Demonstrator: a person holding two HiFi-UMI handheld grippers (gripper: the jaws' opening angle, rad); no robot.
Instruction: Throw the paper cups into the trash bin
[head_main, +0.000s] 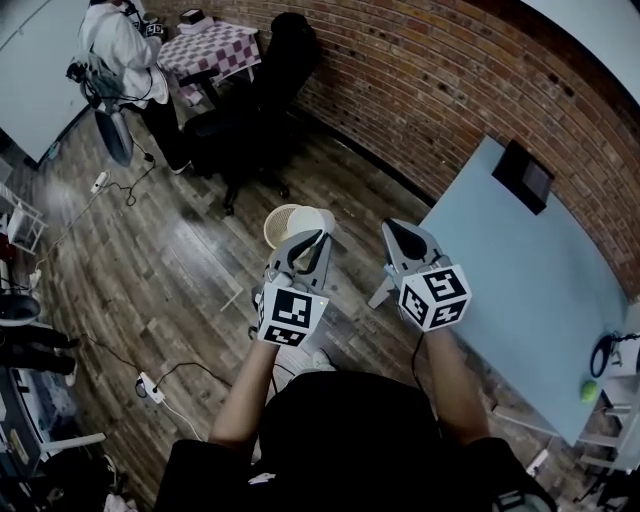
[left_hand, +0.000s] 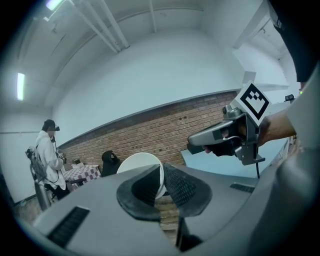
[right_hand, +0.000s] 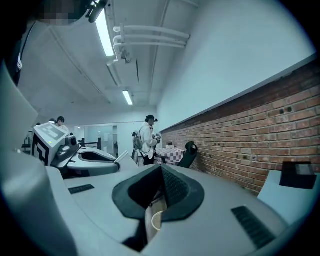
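A white paper cup (head_main: 286, 224) sticks out of the front of my left gripper (head_main: 306, 240), its mouth facing up over the wooden floor. In the left gripper view the jaws are shut on the cup (left_hand: 141, 164) by its wall, and the cup is held level in front of me. My right gripper (head_main: 393, 229) is beside it to the right, at about the same height. Its jaws (right_hand: 161, 171) meet at their tips with nothing seen between them. Low in their gap shows a pale round rim (right_hand: 156, 220); I cannot tell what it is.
A light blue table (head_main: 520, 280) stands at the right against the brick wall (head_main: 450, 90), with a black box (head_main: 523, 176) on it. A black office chair (head_main: 255, 110), a checkered table (head_main: 212, 48) and a person in white (head_main: 118, 45) are ahead. Cables and a power strip (head_main: 150, 386) lie on the floor.
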